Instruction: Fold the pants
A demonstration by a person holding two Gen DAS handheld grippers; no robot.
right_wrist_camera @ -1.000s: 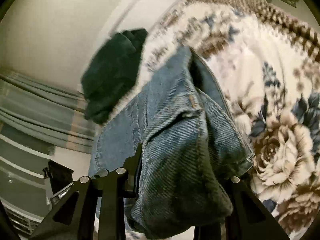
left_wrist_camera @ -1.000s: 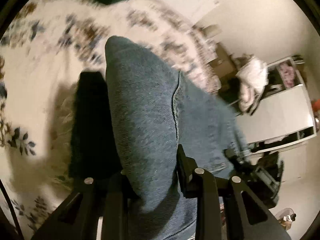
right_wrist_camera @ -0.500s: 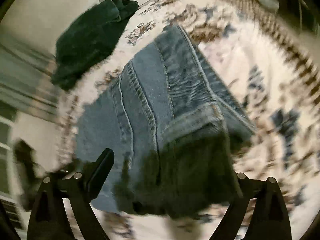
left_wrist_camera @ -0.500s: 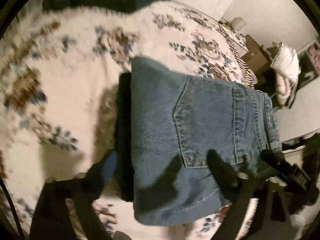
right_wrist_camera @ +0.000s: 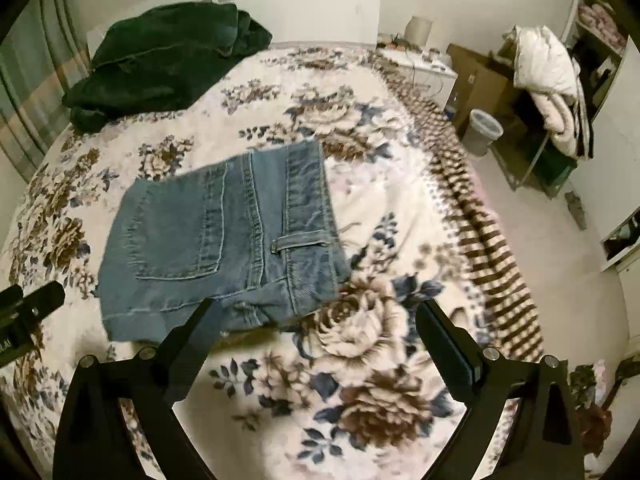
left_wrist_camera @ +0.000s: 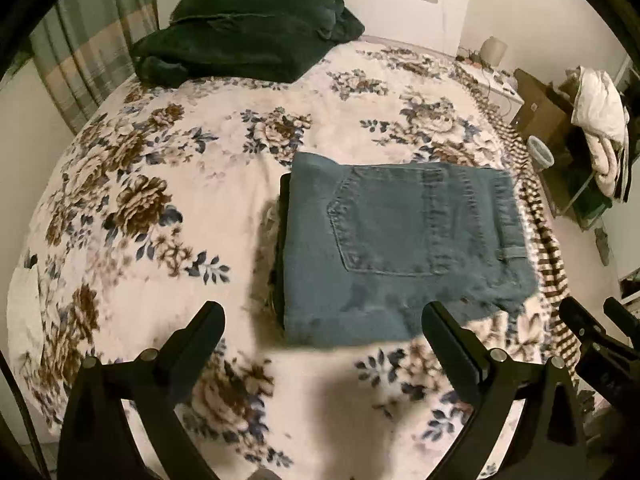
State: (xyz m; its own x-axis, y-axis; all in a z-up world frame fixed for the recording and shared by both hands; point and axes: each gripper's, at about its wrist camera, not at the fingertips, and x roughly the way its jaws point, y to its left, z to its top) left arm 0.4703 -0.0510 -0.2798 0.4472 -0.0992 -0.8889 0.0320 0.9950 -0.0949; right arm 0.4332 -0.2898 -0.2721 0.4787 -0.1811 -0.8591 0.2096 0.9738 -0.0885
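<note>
The blue denim pants (left_wrist_camera: 400, 248) lie folded in a compact rectangle on the floral bedspread (left_wrist_camera: 160, 208), back pocket up, waistband toward the right. They also show in the right wrist view (right_wrist_camera: 216, 240). My left gripper (left_wrist_camera: 322, 320) is open and empty, held above the bed just in front of the pants' near edge. My right gripper (right_wrist_camera: 316, 316) is open and empty, above the near right corner of the pants by the waistband. The right gripper's body shows at the right edge of the left wrist view (left_wrist_camera: 596, 340).
A dark green folded garment (left_wrist_camera: 248, 28) lies at the head of the bed by the white headboard (left_wrist_camera: 400, 8). To the right of the bed are a bin (right_wrist_camera: 484, 130), cardboard boxes (right_wrist_camera: 480, 76), a rack with white bedding (right_wrist_camera: 548, 64) and open floor (right_wrist_camera: 560, 248).
Both grippers held the denim one second ago. They let go, opened and pulled back and up. The pants now lie flat and folded on the bed.
</note>
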